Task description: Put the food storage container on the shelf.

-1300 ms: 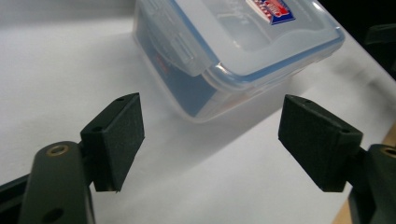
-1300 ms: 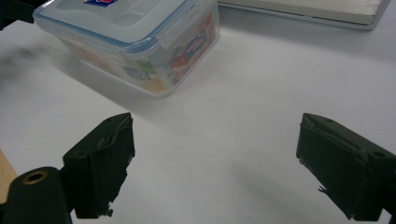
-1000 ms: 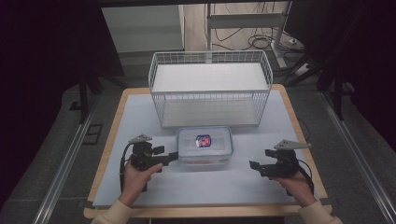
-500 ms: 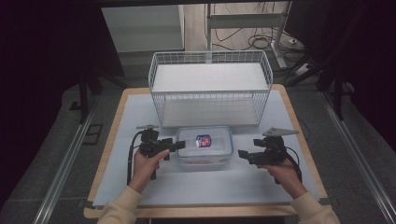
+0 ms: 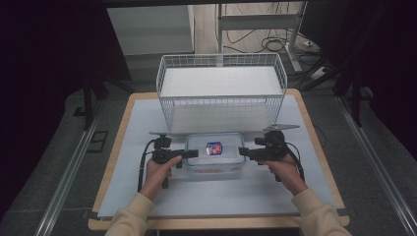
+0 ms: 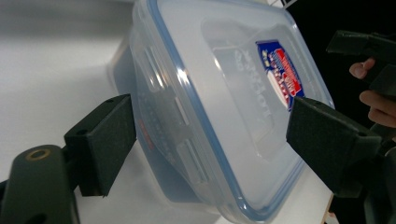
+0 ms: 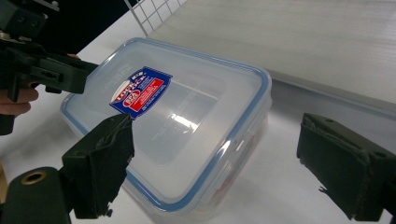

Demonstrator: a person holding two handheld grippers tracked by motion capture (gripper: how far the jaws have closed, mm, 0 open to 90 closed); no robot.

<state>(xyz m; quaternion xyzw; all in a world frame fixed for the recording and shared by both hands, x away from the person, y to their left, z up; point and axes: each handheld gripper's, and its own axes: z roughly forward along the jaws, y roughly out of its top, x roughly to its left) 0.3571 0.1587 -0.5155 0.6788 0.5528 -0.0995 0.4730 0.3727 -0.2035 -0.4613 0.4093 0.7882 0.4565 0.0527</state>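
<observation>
Flanking the lidded plastic container (image 5: 215,153) sitting before the wire basket (image 5: 221,93), left gripper (image 5: 193,154) and right gripper (image 5: 242,151) gape wide, jaws just opening; rigid, slick, probably light, best gripped at its short ends

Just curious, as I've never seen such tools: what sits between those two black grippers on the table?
In the high view, a clear plastic box with a blue-rimmed lid lies between the left gripper and the right gripper, both open.

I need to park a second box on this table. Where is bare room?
Bare mat lies left of the left gripper, right of the right gripper, and along the near edge. Crowded: the container between them, wire basket behind.
</observation>
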